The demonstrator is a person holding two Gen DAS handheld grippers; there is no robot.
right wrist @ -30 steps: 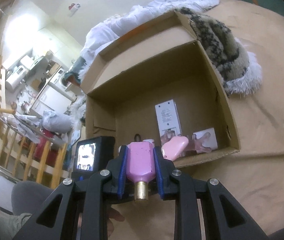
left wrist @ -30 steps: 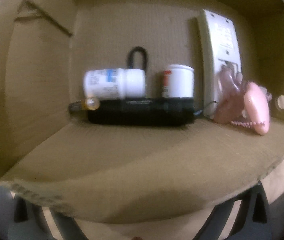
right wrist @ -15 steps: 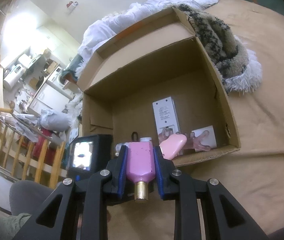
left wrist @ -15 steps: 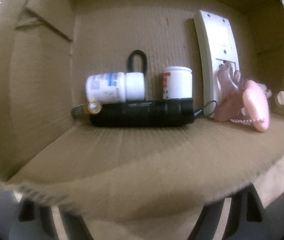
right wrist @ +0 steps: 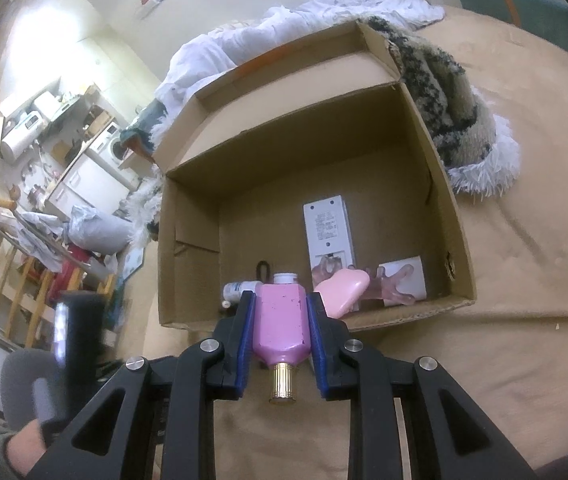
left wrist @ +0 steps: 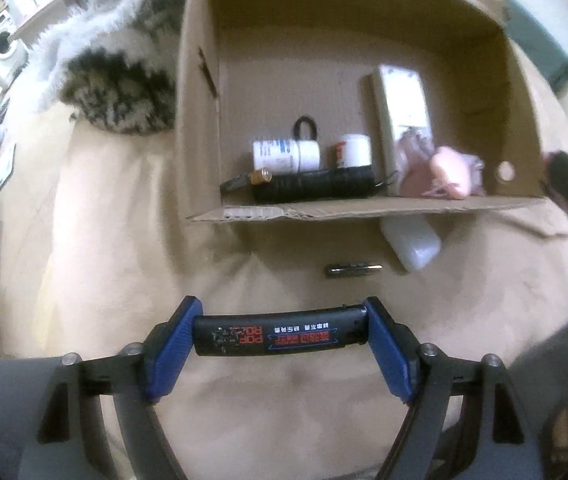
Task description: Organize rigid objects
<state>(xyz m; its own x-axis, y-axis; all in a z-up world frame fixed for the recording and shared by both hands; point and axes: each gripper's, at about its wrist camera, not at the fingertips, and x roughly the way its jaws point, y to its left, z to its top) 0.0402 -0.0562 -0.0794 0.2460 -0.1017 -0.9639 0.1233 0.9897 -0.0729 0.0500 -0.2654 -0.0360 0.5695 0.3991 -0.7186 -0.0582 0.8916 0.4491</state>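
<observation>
While clamped crosswise between the blue pads of the left gripper (left wrist: 280, 338), black printed lighter (left wrist: 280, 335) spans nearly the full gap, so jaws stand wide and pinch only its two ends. Judged light, stiff and smooth-skinned; likely to pivot or pop out under an end-to-end squeeze, so better taken across the flat middle. Hangs on the near side of the tan blanket (left wrist: 96, 240), well short of the cardboard box (left wrist: 200, 120).

Held narrow in the right gripper (right wrist: 280, 324): pink bottle (right wrist: 281, 322), gold cap (right wrist: 282, 384) pointing back toward the camera, flat sides seated squarely on the pads. Judged rigid, possibly glass, so fragile if dropped; grip on the flat faces looks sound. Sits just near of the box's front edge.

Already lined along the near wall of the box: black flashlight (left wrist: 316, 186), white pill bottle (left wrist: 286, 155), small white jar (left wrist: 354, 150), white remote (right wrist: 329, 230) lying flat, pink charm (right wrist: 344, 286). Lying outside, just near of the box: translucent case (left wrist: 412, 242) and metal bit (left wrist: 354, 270), both small, hard and probably slippery.
</observation>
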